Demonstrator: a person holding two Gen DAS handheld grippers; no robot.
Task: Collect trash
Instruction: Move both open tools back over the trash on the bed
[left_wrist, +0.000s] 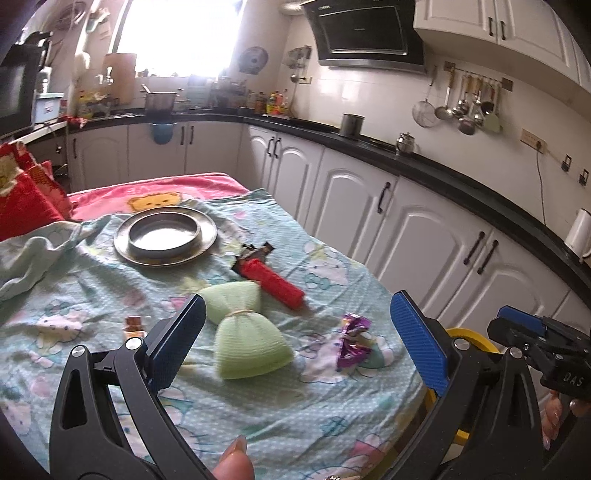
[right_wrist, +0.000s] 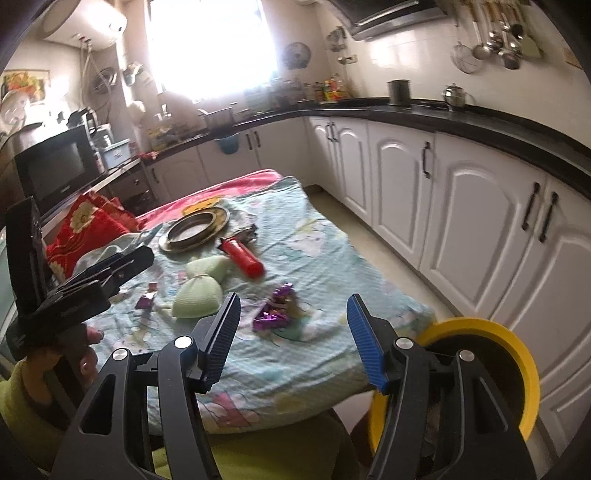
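Left gripper (left_wrist: 295, 339) was wide open w/ nothing btwn its blue pads, hovering over the pale blue cartoon-print cloth (left_wrist: 258, 398). Right gripper (right_wrist: 291, 336) also open & empty. Crumpled purple foil wrapper (left_wrist: 354, 341) lay just ahead of left gripper, toward its right pad. Green mesh bow-shaped scrubber (left_wrist: 240, 328) ahead-left, red plastic lighter (left_wrist: 275, 282) beyond it. Yellow round bin (right_wrist: 517, 369) sat by right gripper's right finger, off the cloth's edge

We see daylight flooding from the window (left_wrist: 177, 33), blown out to white and hazing the wall around it. Fisheye bending curves the cabinets (right_wrist: 461, 206) toward dark corners, and the right wrist view looks slightly motion-blurred.
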